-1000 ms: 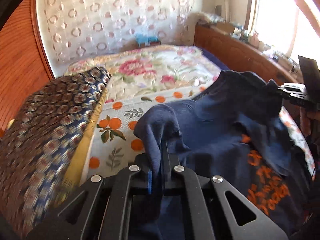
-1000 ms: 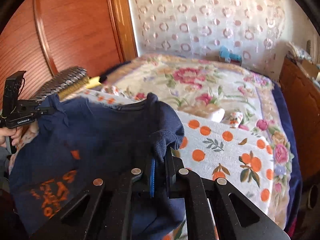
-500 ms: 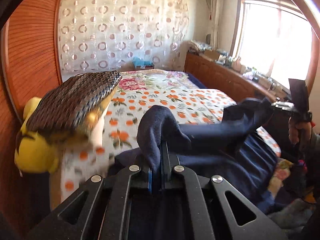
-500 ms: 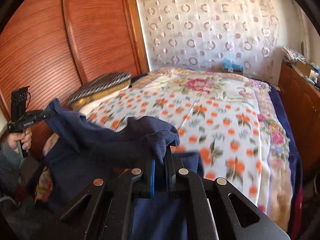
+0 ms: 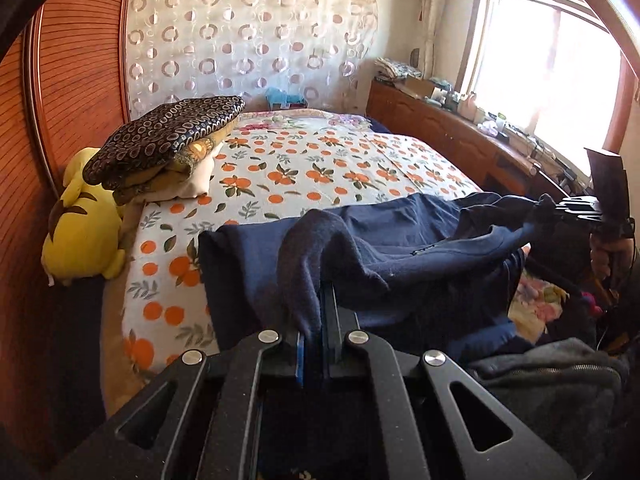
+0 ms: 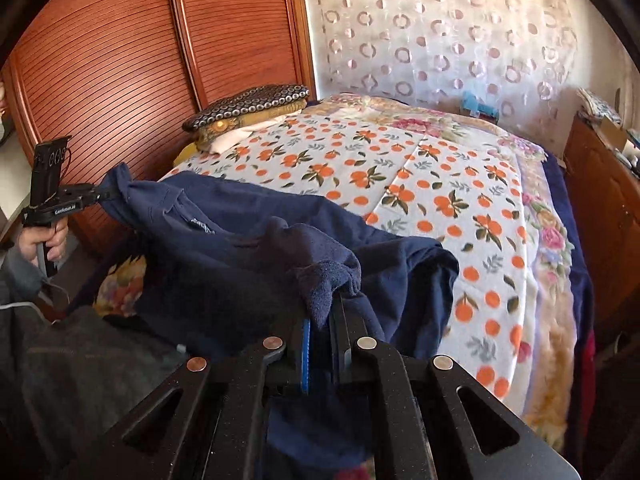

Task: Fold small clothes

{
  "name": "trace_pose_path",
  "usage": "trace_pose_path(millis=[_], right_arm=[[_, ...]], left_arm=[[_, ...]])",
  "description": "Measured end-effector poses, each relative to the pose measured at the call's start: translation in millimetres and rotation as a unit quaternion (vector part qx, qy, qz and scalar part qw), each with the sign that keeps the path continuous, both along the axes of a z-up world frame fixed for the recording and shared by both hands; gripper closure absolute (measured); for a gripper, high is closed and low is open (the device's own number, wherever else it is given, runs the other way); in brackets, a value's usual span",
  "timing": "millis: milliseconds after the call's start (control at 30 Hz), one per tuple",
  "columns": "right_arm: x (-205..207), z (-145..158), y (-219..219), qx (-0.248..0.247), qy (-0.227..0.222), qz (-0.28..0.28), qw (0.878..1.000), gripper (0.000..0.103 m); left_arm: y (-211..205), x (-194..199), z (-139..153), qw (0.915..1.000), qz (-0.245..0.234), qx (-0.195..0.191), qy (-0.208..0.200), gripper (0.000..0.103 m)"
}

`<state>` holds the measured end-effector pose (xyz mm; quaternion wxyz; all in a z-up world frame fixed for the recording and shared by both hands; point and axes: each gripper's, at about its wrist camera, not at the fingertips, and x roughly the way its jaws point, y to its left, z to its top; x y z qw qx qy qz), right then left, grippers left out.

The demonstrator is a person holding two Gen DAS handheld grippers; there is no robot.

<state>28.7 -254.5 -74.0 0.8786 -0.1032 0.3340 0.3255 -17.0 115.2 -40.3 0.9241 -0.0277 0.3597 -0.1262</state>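
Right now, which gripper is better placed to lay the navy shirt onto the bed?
Neither clearly: the left gripper and the right gripper each pinch the navy shirt.

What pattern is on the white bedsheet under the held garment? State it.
Oranges with green leaves and orange dots on the white bedsheet, clearest in the right wrist view.

An orange-print sheet (image 5: 320, 172) covers the bed, with a stack of folded bedding (image 5: 168, 136) at the sheet's left edge. A yellow plush toy (image 5: 80, 232) lies beside the stack, against the wooden wardrobe (image 6: 120, 60). Beyond the sheet hangs a circle-patterned curtain (image 5: 248, 40).
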Motion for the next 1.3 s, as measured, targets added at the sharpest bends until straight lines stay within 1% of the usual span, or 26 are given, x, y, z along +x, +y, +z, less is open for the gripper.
trace_pose_path(millis=[33, 167, 233, 300, 333, 367, 400, 433, 500, 567, 600, 633, 667, 700, 733, 800, 833, 900, 967, 1033, 1133, 1300], right_arm=[[-5, 1, -1, 0.000, 0.004, 0.001, 1.000, 0.096], [-18, -11, 4, -0.004, 0.033, -0.004, 0.999, 0.096], [-19, -19, 7, -0.014, 0.047, -0.005, 0.999, 0.096], [-18, -30, 8, -0.023, 0.061, -0.009, 0.998, 0.096], [-16, -32, 10, -0.027, 0.065, -0.011, 0.997, 0.096], [-14, -35, 13, -0.031, 0.068, -0.012, 0.997, 0.096], [-14, -34, 14, -0.031, 0.069, -0.013, 0.997, 0.096], [-13, -34, 14, -0.027, 0.073, -0.015, 0.997, 0.096], [-11, -36, 14, -0.021, 0.080, -0.021, 0.996, 0.096], [-14, -36, 15, -0.020, 0.083, -0.022, 0.996, 0.096], [-15, -36, 16, -0.020, 0.085, -0.022, 0.996, 0.096], [-16, -35, 17, -0.022, 0.086, -0.020, 0.996, 0.092], [-15, -37, 17, -0.030, 0.084, -0.022, 0.996, 0.091], [-15, -38, 17, -0.042, 0.084, -0.027, 0.995, 0.091], [-16, -38, 18, -0.051, 0.084, -0.027, 0.995, 0.091], [-20, -36, 17, -0.056, 0.084, -0.021, 0.995, 0.091], [-22, -33, 16, -0.062, 0.081, -0.021, 0.995, 0.089], [-23, -27, 13, -0.071, 0.072, -0.028, 0.994, 0.081], [-20, -21, 9, -0.070, 0.066, -0.036, 0.995, 0.067], [-18, -13, 5, -0.069, 0.060, -0.046, 0.995, 0.062], [-17, -3, 3, -0.068, 0.039, -0.059, 0.995, 0.061], [-12, 3, 1, -0.061, 0.024, -0.074, 0.995, 0.060]], left_arm=[[0, -2, -1, 1.0000, -0.003, 0.003, 0.004, 0.096], [-7, 1, -10, 0.9992, -0.018, 0.019, 0.030, 0.096], [-7, 0, -12, 0.9990, -0.018, 0.024, 0.033, 0.096], [-6, 0, -11, 0.9991, -0.011, 0.031, 0.026, 0.095], [-5, -2, -10, 0.9993, -0.009, 0.030, 0.020, 0.086], [-4, -3, -7, 0.9994, -0.009, 0.030, 0.010, 0.081], [-4, -4, -5, 0.9994, -0.005, 0.034, 0.004, 0.072], [-4, -4, -3, 0.9992, 0.001, 0.041, -0.002, 0.066], [-2, -3, 1, 0.9991, 0.010, 0.040, -0.008, 0.060], [1, -2, 4, 0.9992, 0.015, 0.036, -0.011, 0.060], [2, -2, 5, 0.9991, 0.018, 0.037, -0.015, 0.056], [3, -2, 5, 0.9989, 0.021, 0.038, -0.019, 0.049], [5, -1, 6, 0.9985, 0.029, 0.039, -0.025, 0.043], [7, 0, 6, 0.9982, 0.037, 0.037, -0.030, 0.032], [9, 2, 6, 0.9978, 0.046, 0.033, -0.035, 0.027], [14, 10, 4, 0.9974, 0.057, 0.016, -0.041, 0.025], [15, 15, 3, 0.9973, 0.061, 0.011, -0.040, 0.025], [18, 28, -1, 0.9966, 0.071, 0.006, -0.040, 0.025], [19, 41, -7, 0.9962, 0.080, 0.009, -0.036, 0.025], [20, 51, -12, 0.9964, 0.082, 0.008, -0.023, 0.025], [18, 56, -16, 0.9963, 0.081, 0.016, -0.024, 0.025], [13, 56, -20, 0.9964, 0.078, 0.026, -0.024, 0.025]])
